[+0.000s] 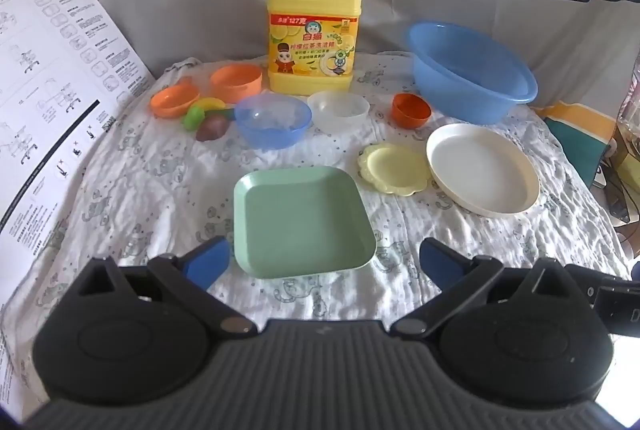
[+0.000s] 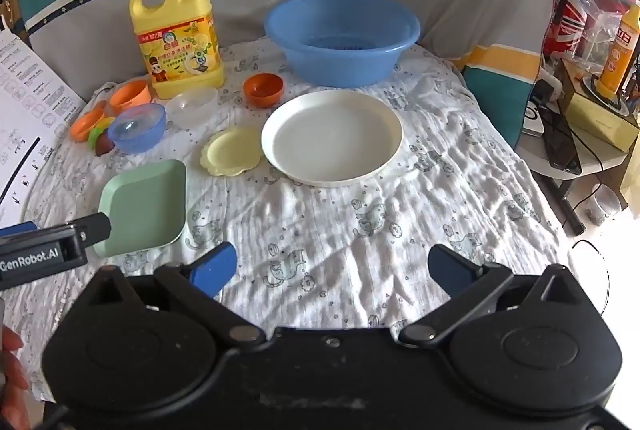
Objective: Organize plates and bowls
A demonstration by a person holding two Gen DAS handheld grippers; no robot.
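Note:
A green square plate (image 1: 300, 218) lies on the white cloth just ahead of my left gripper (image 1: 324, 264), which is open with the plate's near rim between its fingertips, untouched. To its right are a small yellow scalloped plate (image 1: 394, 168) and a large white round plate (image 1: 482, 168). Further back stand a blue translucent bowl (image 1: 272, 120), a clear bowl (image 1: 338, 110), a small dark-orange bowl (image 1: 411, 109) and two orange bowls (image 1: 236, 80). My right gripper (image 2: 332, 266) hangs open over bare cloth, short of the white plate (image 2: 332, 136). The green plate (image 2: 148, 202) is at its left.
A yellow detergent jug (image 1: 314, 34) and a big blue basin (image 1: 472, 70) stand at the back against a curtain. Toy fruit (image 1: 204, 118) lies by the orange bowls. A printed instruction sheet (image 1: 52, 90) leans at the left. A cluttered shelf (image 2: 580, 134) stands off the table's right edge.

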